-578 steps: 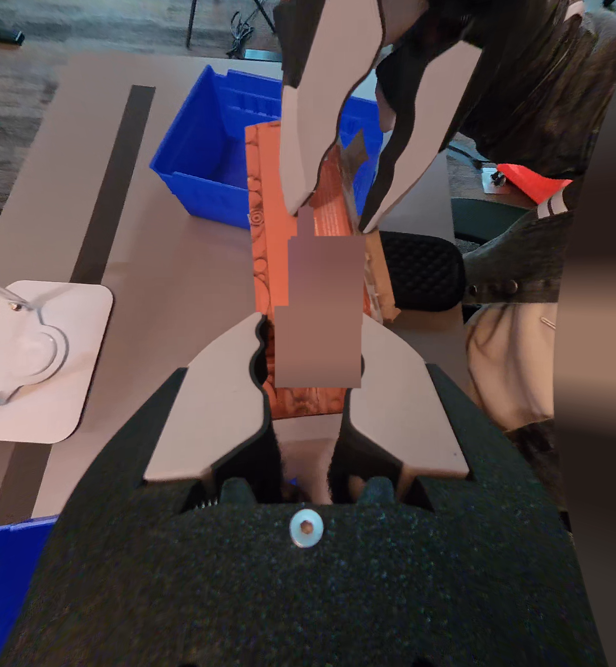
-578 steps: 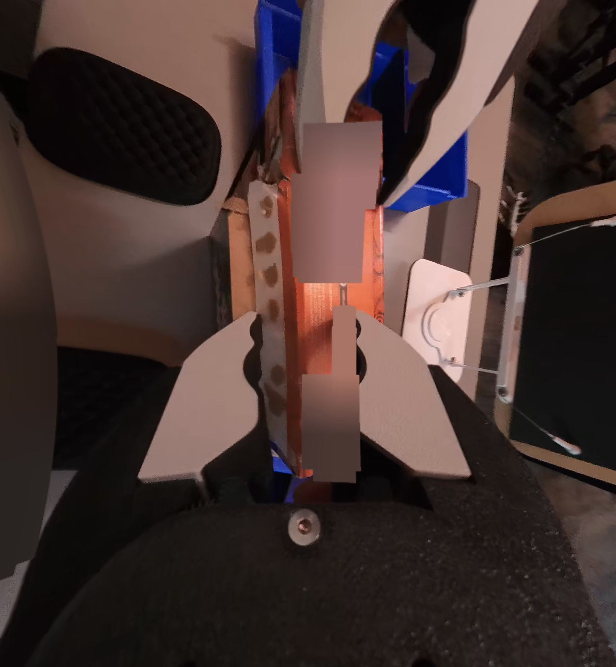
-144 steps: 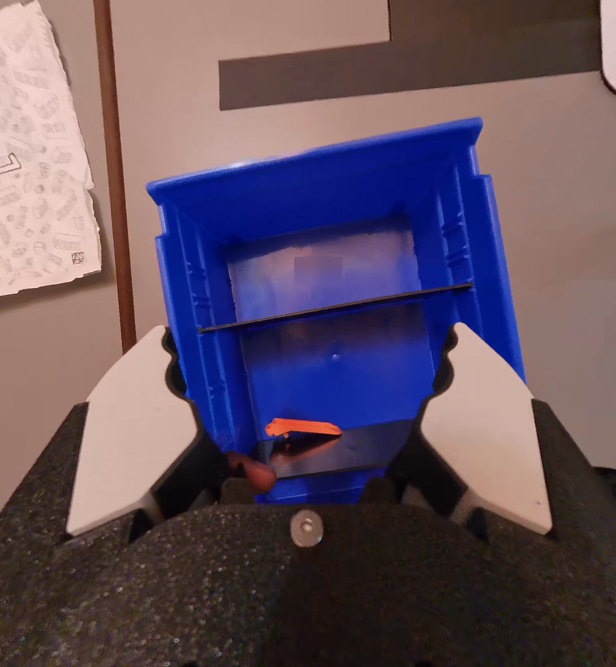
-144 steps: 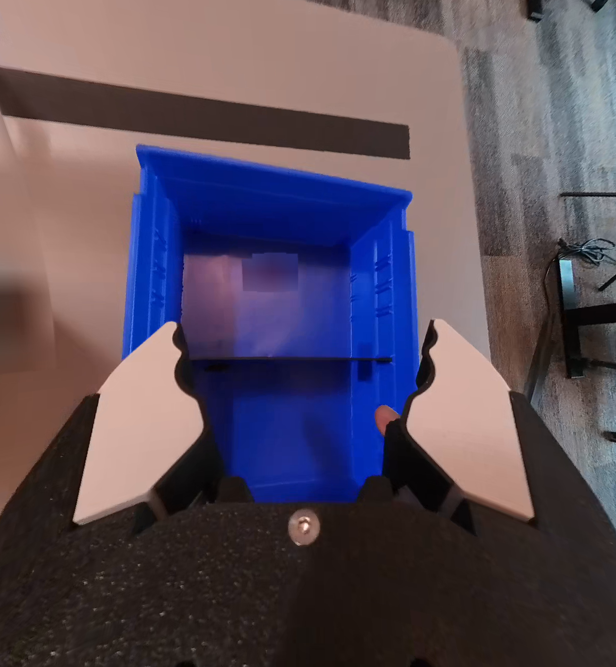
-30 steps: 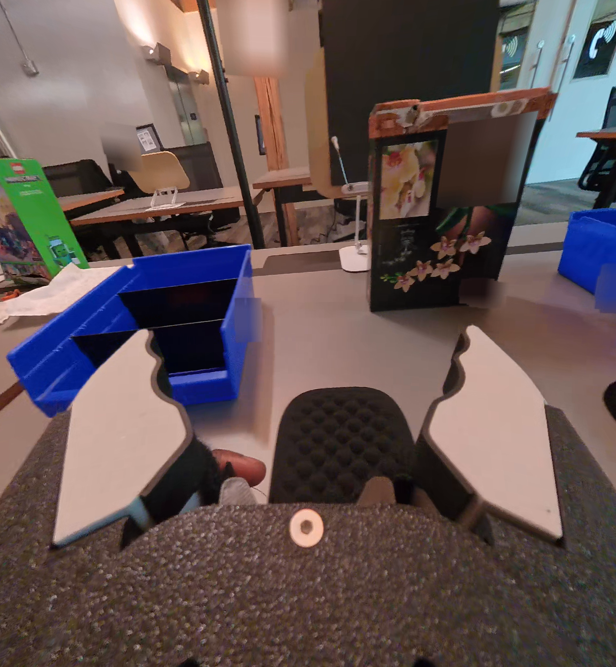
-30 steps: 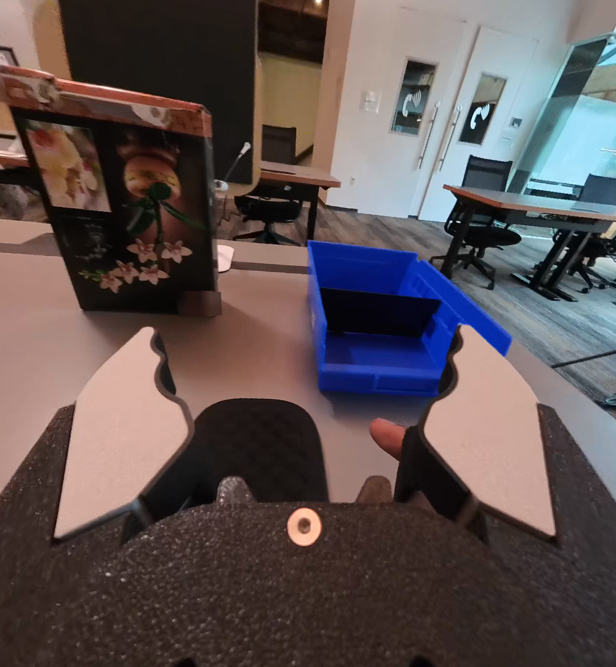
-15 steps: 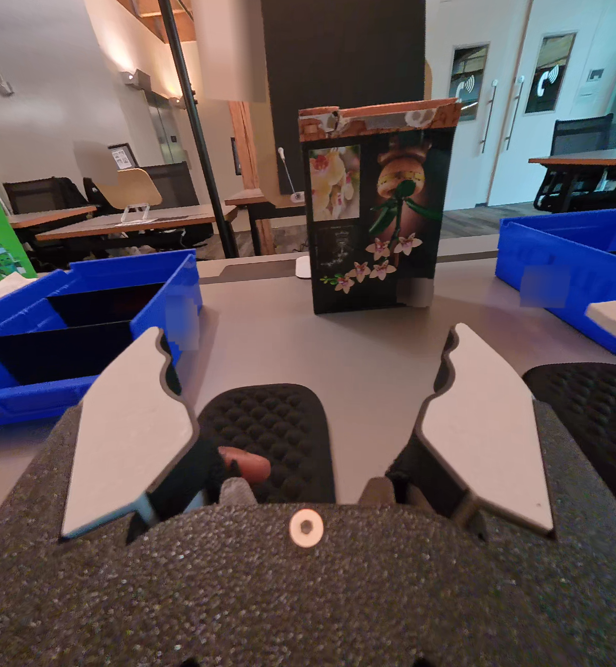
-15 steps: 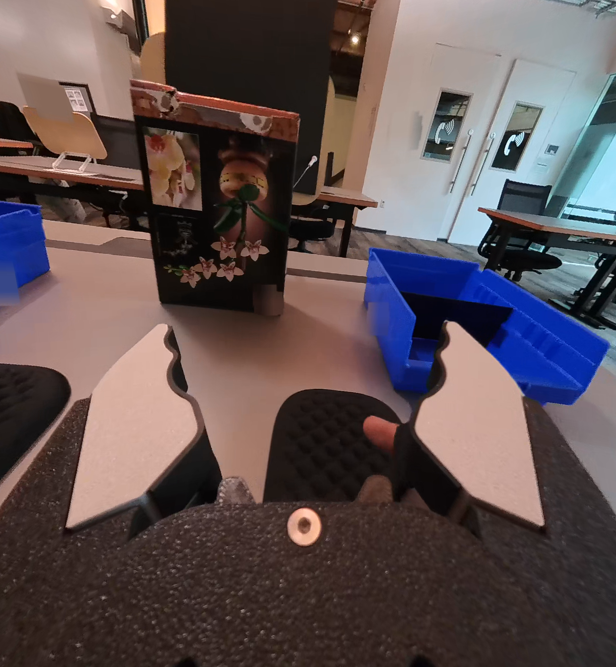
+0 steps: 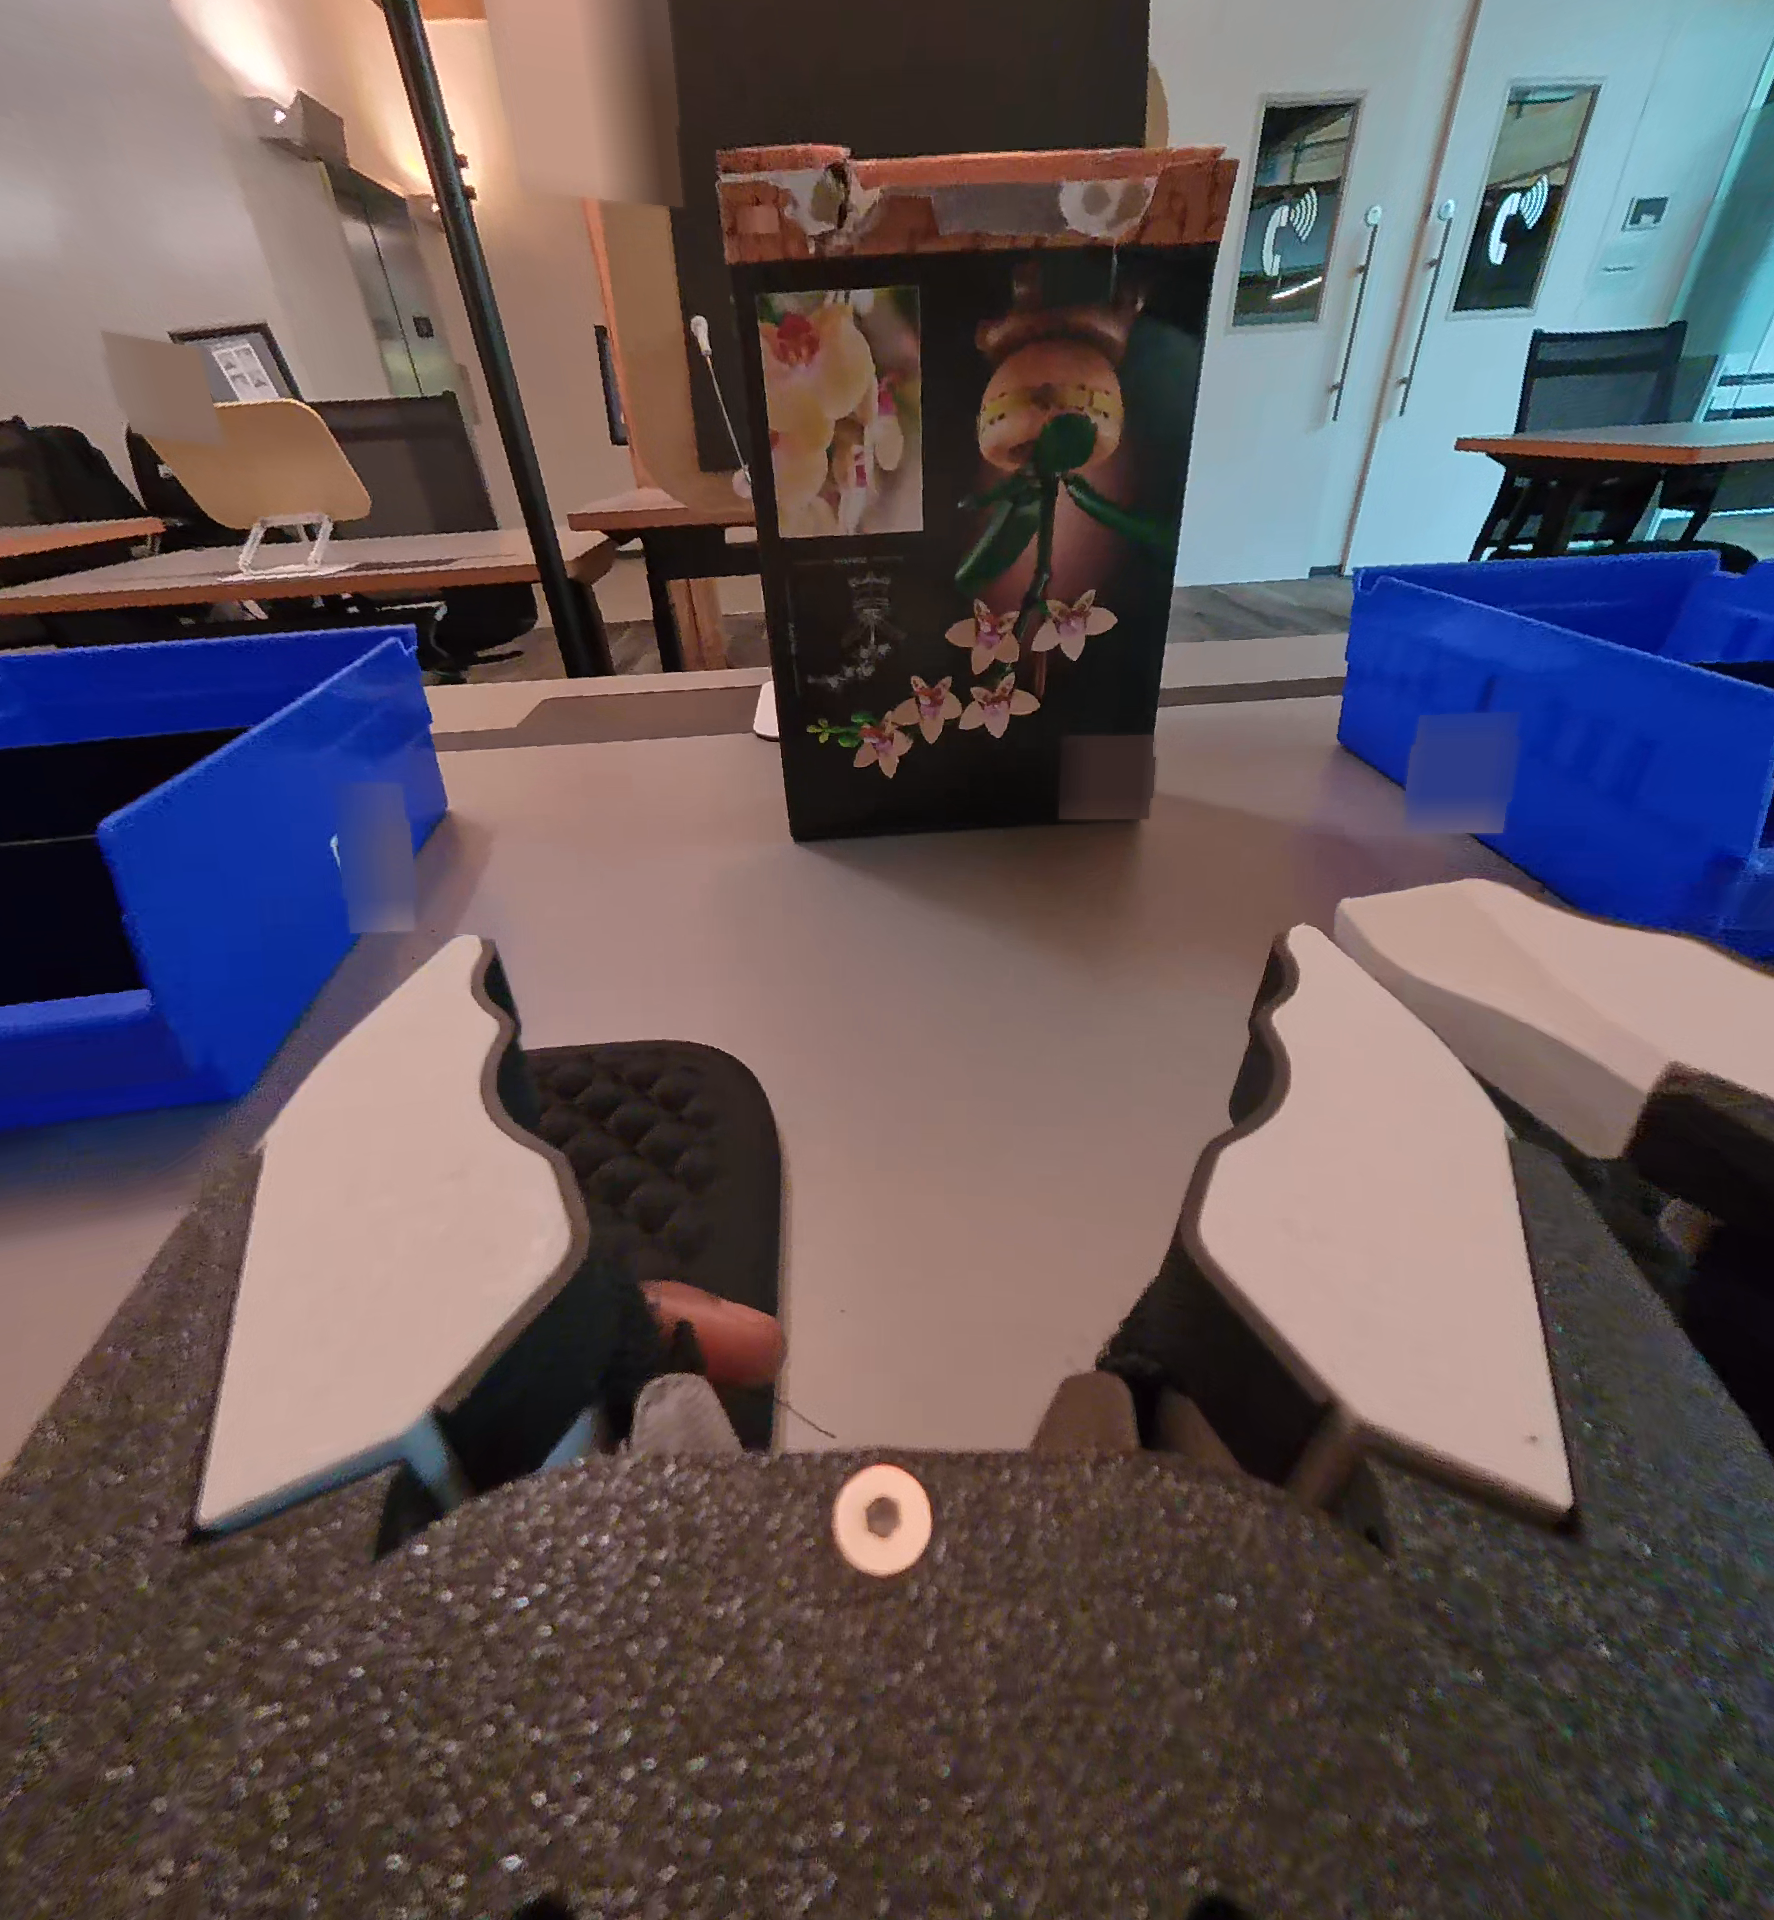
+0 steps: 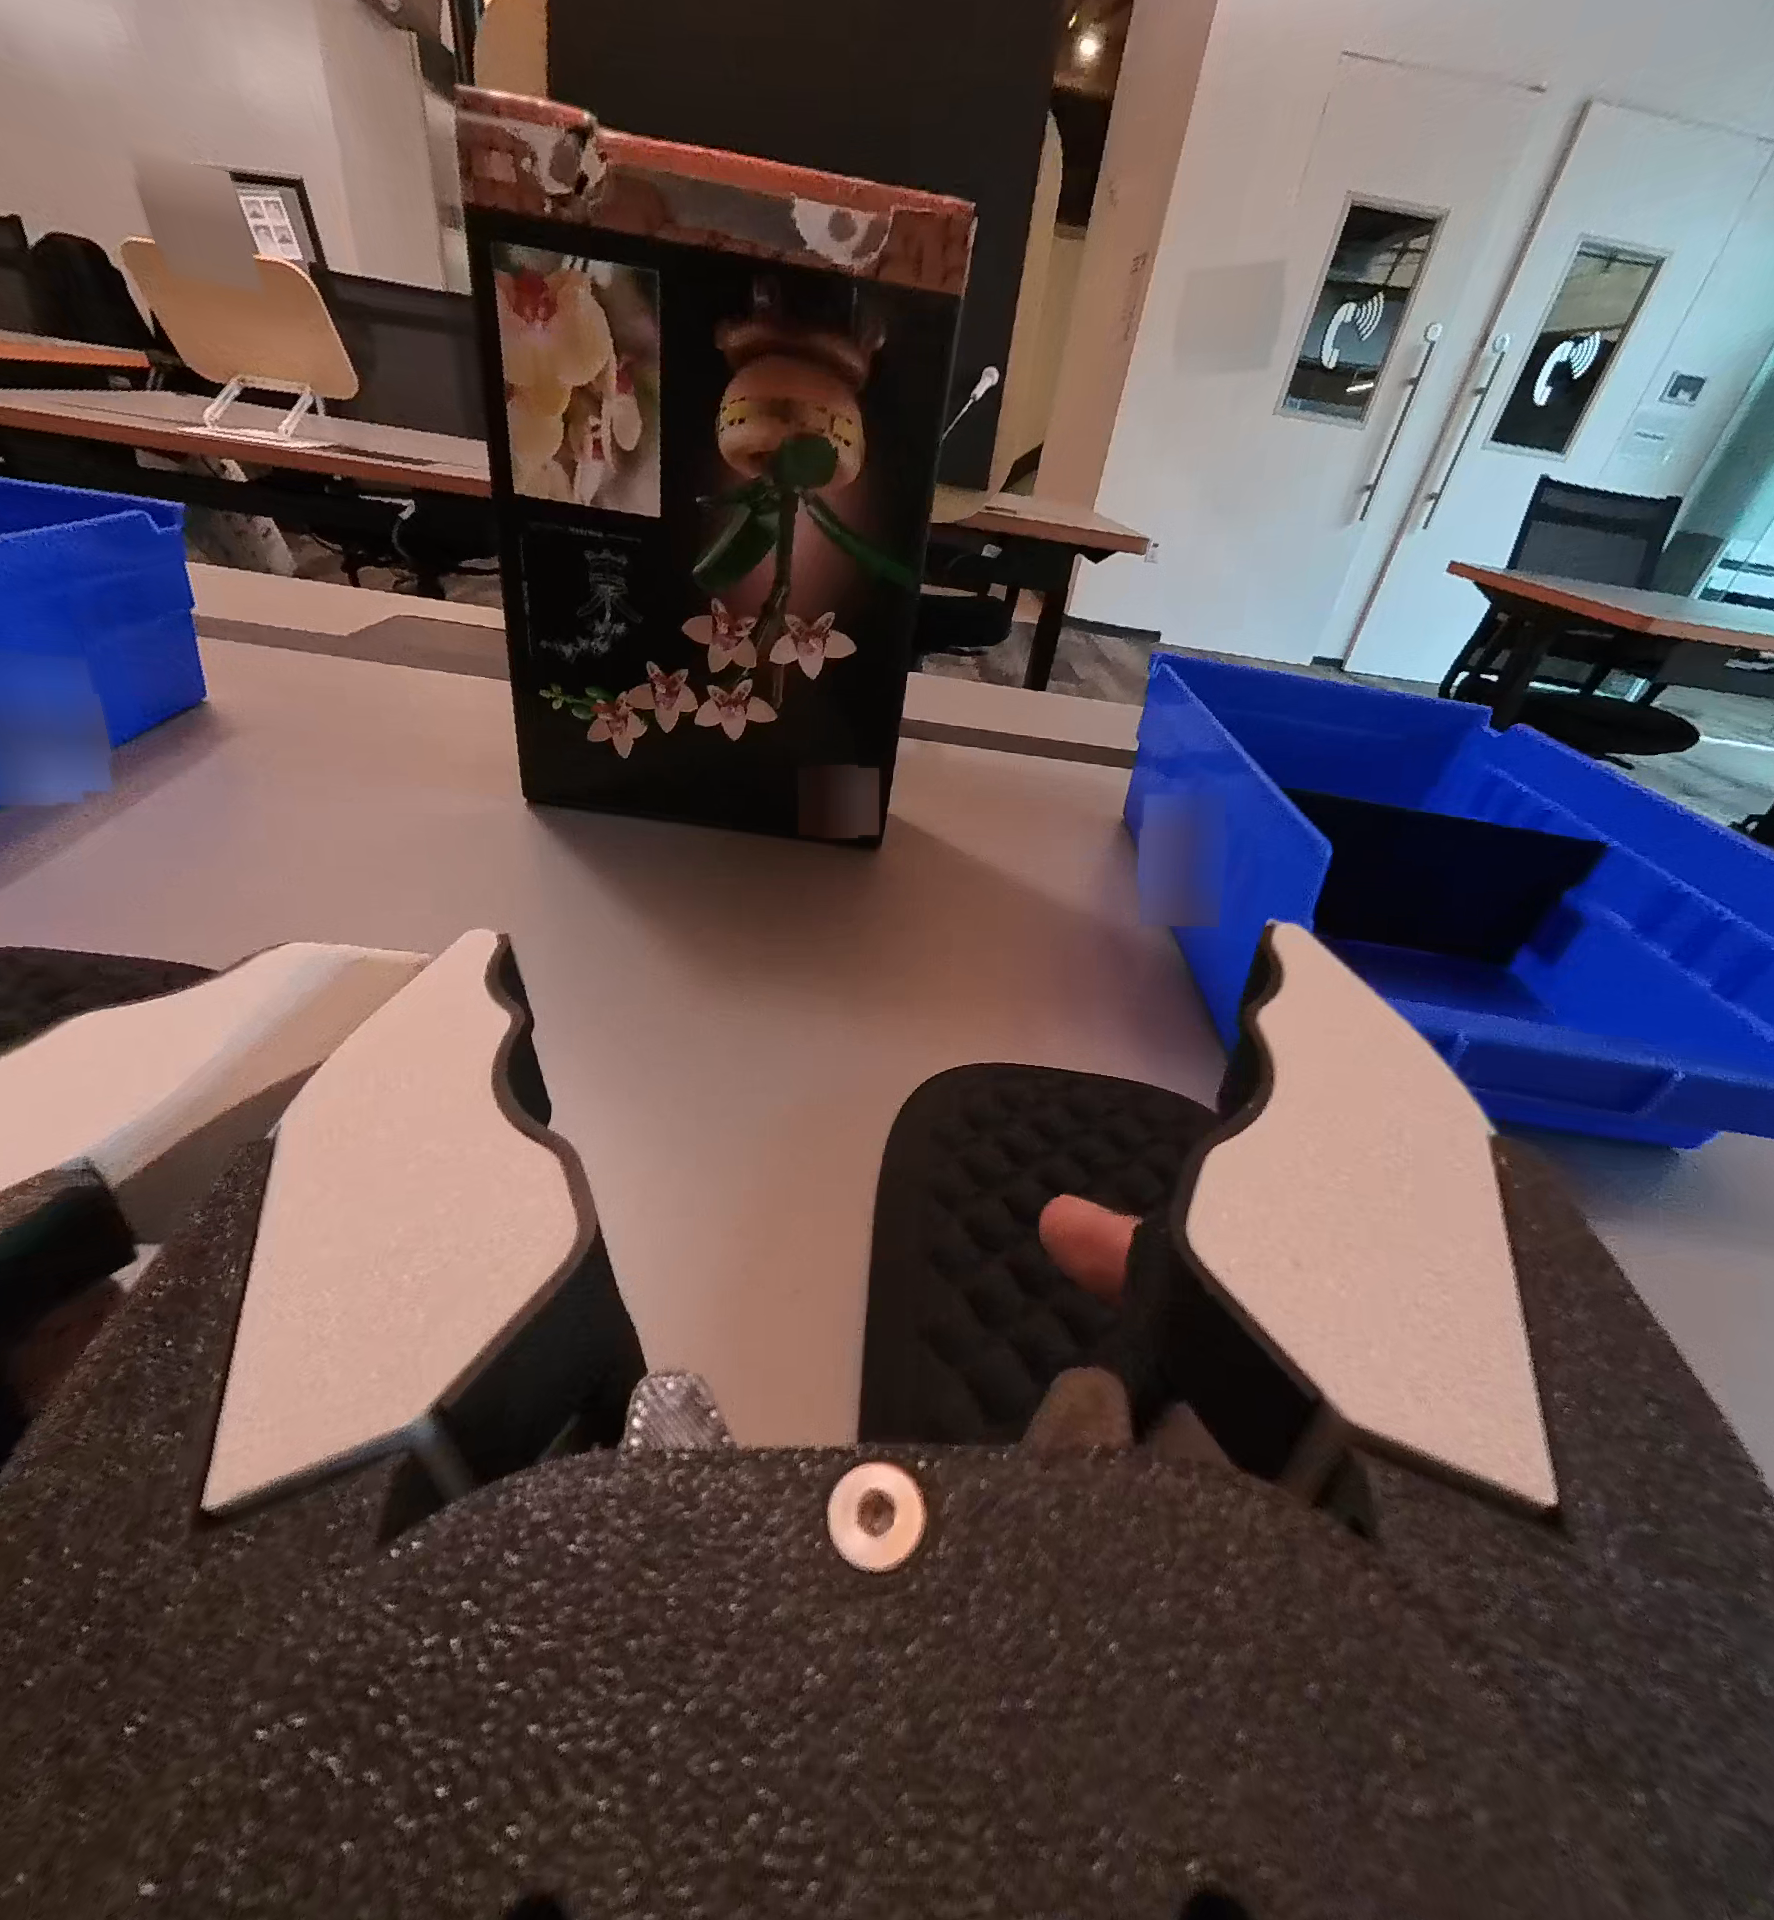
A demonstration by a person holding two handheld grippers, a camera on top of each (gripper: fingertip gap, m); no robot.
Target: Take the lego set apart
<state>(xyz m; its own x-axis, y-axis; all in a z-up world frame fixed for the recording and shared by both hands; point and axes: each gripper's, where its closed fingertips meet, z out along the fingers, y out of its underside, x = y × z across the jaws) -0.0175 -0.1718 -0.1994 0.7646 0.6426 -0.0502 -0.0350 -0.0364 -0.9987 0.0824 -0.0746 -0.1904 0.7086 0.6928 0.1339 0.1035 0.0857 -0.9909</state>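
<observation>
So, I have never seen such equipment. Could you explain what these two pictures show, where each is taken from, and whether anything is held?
No robot arm here: a person holds one two-finger tool in each hand. Each picture comes from a camera on one tool, looking forward along its grey fingers. The left gripper and right gripper are both open and hold nothing. On the grey table stands an upright dark box with flower pictures, with one blue bin on its left and another blue bin on its right. A black textured pad lies under each gripper.

Left tool point(image 9: 883, 997) agape; right tool point(image 10: 883, 997) likewise
</observation>
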